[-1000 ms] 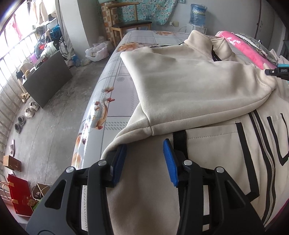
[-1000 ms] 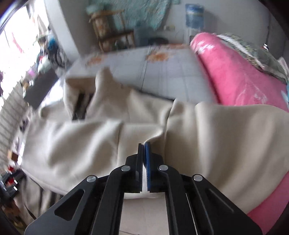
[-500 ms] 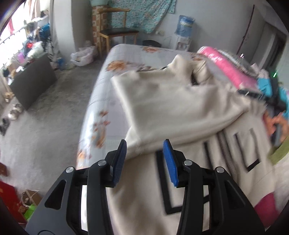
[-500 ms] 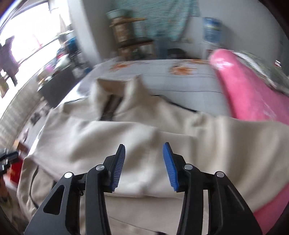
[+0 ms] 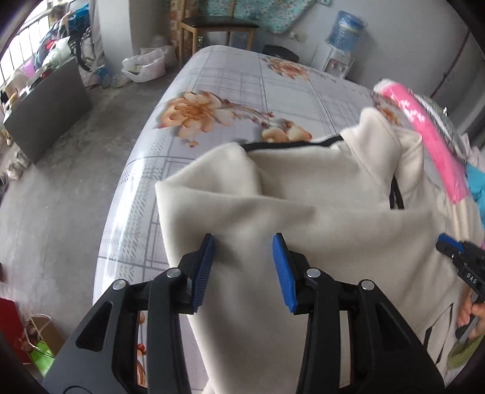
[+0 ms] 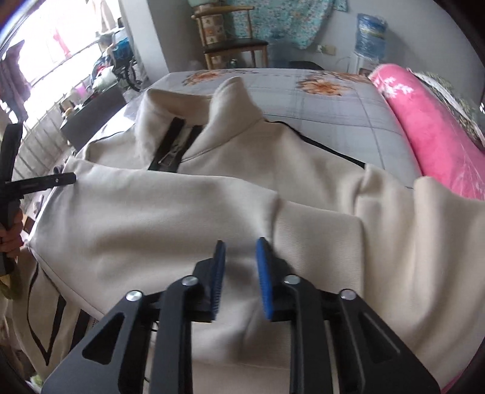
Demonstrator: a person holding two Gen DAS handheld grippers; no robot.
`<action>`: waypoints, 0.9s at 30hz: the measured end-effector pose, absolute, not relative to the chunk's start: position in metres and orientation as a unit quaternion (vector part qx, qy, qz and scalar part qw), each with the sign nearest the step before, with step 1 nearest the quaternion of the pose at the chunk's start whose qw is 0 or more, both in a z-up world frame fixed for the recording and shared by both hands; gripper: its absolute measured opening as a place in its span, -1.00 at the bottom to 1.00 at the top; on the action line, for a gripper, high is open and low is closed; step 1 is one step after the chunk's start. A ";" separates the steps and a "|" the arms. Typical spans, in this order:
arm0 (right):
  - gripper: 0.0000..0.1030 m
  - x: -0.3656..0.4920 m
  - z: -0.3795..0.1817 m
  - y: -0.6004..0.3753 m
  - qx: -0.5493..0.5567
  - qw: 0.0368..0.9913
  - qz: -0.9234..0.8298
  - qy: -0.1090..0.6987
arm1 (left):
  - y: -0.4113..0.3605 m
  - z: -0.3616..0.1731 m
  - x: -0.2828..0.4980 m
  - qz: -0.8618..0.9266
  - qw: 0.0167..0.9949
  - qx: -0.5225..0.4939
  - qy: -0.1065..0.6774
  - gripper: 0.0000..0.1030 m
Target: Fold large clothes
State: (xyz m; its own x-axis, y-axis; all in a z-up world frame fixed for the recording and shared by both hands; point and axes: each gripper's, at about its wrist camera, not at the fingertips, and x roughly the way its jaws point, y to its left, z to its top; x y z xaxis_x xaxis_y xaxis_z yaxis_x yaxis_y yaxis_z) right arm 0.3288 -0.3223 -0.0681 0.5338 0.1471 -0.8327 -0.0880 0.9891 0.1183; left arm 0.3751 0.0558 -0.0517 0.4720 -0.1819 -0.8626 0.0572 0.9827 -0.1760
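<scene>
Left wrist view puts my left gripper (image 5: 242,266) at six o'clock, its blue pads (image 5: 202,271) standing apart with cream cloth showing in the gap between them; I cannot tell whether the pads touch it, and nothing is clamped. That cloth is the cream zip-up jacket (image 5: 318,194), spread over the floral bedsheet (image 5: 242,91) that covers the bed, with a sleeve folded across its body and the stand-up collar (image 5: 376,133) up at two o'clock. At three o'clock my right gripper (image 5: 448,247) pokes in from the edge, held by a hand (image 5: 471,316) near four o'clock. A pink blanket (image 5: 430,136) lies along the bed's edge at two o'clock, and a wooden chair (image 5: 218,27) stands at twelve o'clock beyond the bed, with a water dispenser (image 5: 342,42) at one o'clock. From the right wrist view, the right gripper (image 6: 241,272) at six o'clock hangs over the folded sleeve; its jaws are closing, with a narrow gap left and the sleeve's cloth lying under that gap, not yet pinched. The jacket's dark zipper (image 6: 172,148) runs down from the collar at eleven o'clock. My left gripper (image 6: 39,181) shows at nine o'clock, at the jacket's edge.
</scene>
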 end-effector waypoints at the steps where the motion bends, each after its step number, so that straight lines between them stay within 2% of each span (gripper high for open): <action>1: -0.72 0.329 -0.067 -0.323 0.035 0.875 0.063 0.479 | 0.060 -0.052 0.375 -0.069 0.856 -0.072 0.508 -0.25; 4: -0.63 0.327 -0.060 -0.320 0.045 0.878 0.046 0.475 | 0.066 -0.049 0.370 -0.053 0.859 -0.082 0.503 -0.25; 6: -0.27 0.315 -0.053 -0.310 0.034 0.884 0.055 0.462 | 0.068 -0.039 0.359 -0.050 0.868 -0.078 0.488 -0.25; 7: -0.22 0.310 -0.053 -0.304 0.019 0.886 0.062 0.460 | 0.067 -0.034 0.354 -0.050 0.872 -0.074 0.481 -0.24; 11: -0.20 0.305 -0.075 -0.295 -0.032 0.867 0.058 0.494 | 0.051 -0.013 0.329 -0.071 0.877 -0.043 0.474 -0.13; 14: -0.20 0.294 -0.061 -0.296 -0.029 0.868 0.045 0.494 | 0.033 -0.002 0.311 -0.088 0.873 -0.022 0.479 0.01; 16: -0.12 0.281 -0.045 -0.298 -0.022 0.875 0.035 0.483 | 0.019 0.007 0.298 -0.112 0.872 -0.017 0.476 0.18; 18: 0.15 0.264 -0.032 -0.301 -0.010 0.882 0.032 0.470 | 0.002 0.014 0.284 -0.136 0.873 -0.011 0.467 0.32; 20: 0.28 0.244 -0.026 -0.307 0.002 0.885 0.020 0.465 | -0.017 0.013 0.272 -0.146 0.875 0.013 0.462 0.43; 27: 0.37 0.183 -0.027 -0.357 0.079 0.876 -0.018 0.475 | -0.082 -0.037 0.264 -0.145 0.856 0.071 0.490 0.46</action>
State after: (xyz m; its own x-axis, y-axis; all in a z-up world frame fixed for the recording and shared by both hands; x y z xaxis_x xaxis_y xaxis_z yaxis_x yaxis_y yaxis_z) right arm 0.1833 -0.3571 -0.0273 0.5477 0.0441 -0.8355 0.1062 0.9869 0.1217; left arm 0.2636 -0.0822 -0.0368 0.4773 -0.1778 -0.8606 0.3175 0.9481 -0.0197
